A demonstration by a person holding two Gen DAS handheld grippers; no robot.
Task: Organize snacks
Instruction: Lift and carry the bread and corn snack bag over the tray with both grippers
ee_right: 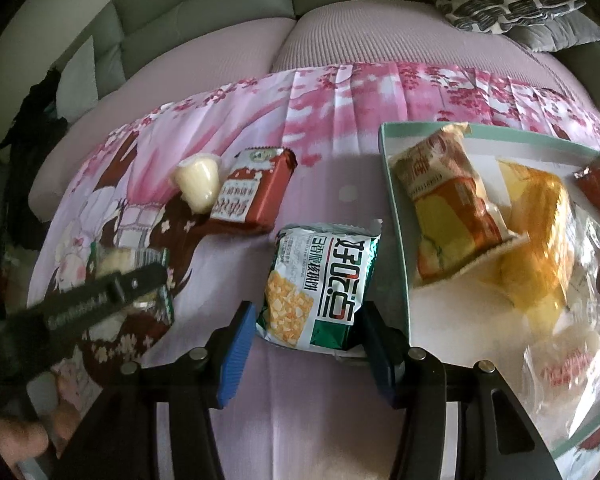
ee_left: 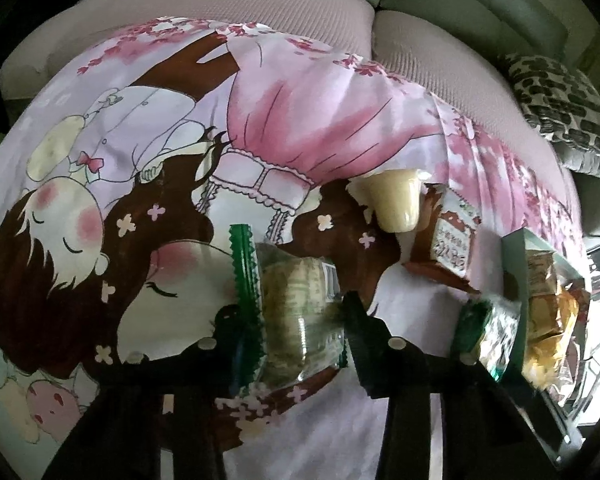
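- Spread over a pale sofa (ee_right: pixel 204 36), a pink cartoon-print cloth (ee_right: pixel 332 152), serving as the work surface for the snacks.
- At the cloth's right side, a teal-rimmed tray (ee_right: pixel 396 216), already loaded with several soft bagged snacks.
- Just left of the tray rim, flat on the cloth, a green-and-white cracker packet (ee_right: pixel 320 280): light, puffed with air, slick foil, brittle contents by the look of it. Best taken across the two long edges near the lower end, with a gentle squeeze. Set squarely between the right fingers (ee_right: pixel 238 340), blue pads pressed against both sides.
- Further left, a clear packet (ee_left: pixel 296 300) with green crimped ends, stacked biscuits showing through: light, crinkly, slippery, easily crushed. Best gripped across the middle of the stack, not by the thin crimped ends. Lodged between the left fingers (ee_left: pixel 360 320), drawn in on both flanks and seemingly clamped on the wrapper.
- Beyond both, untouched and well clear of either pair of fingers, a red packet (ee_right: pixel 252 188) on the cloth.
- Touching its left edge, tipped on its side, a small pudding cup (ee_right: pixel 198 180).
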